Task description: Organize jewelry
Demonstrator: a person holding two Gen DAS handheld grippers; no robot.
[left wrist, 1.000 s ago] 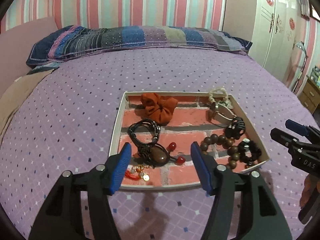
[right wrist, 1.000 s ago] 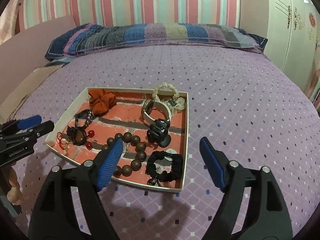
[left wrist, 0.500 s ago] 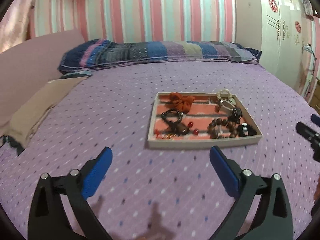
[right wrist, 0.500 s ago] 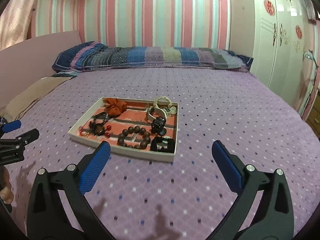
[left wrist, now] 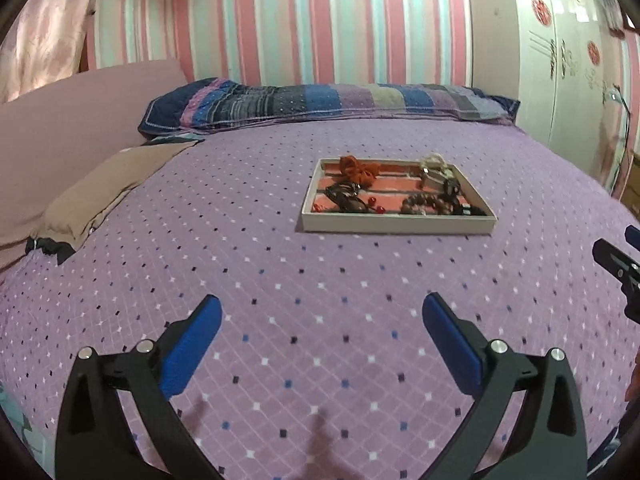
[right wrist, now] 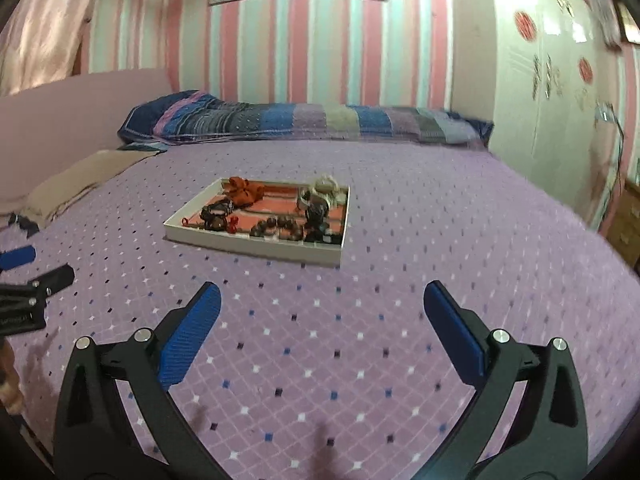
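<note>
Left tongs (left wrist: 320, 320) and right tongs (right wrist: 320, 308) gape wide, empty, well short of jewelry tray (left wrist: 396, 225); soft bed (left wrist: 280, 280) could tip it.

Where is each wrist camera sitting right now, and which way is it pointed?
Left wrist: on the left gripper, above the bedspread, facing the tray and pillow; own open fingers show, right gripper tip at right edge.
Right wrist: on the right gripper, same heading, tray left of centre; own open fingers show, left gripper at left edge.
Shared: tray, pillow, striped wall.
</note>
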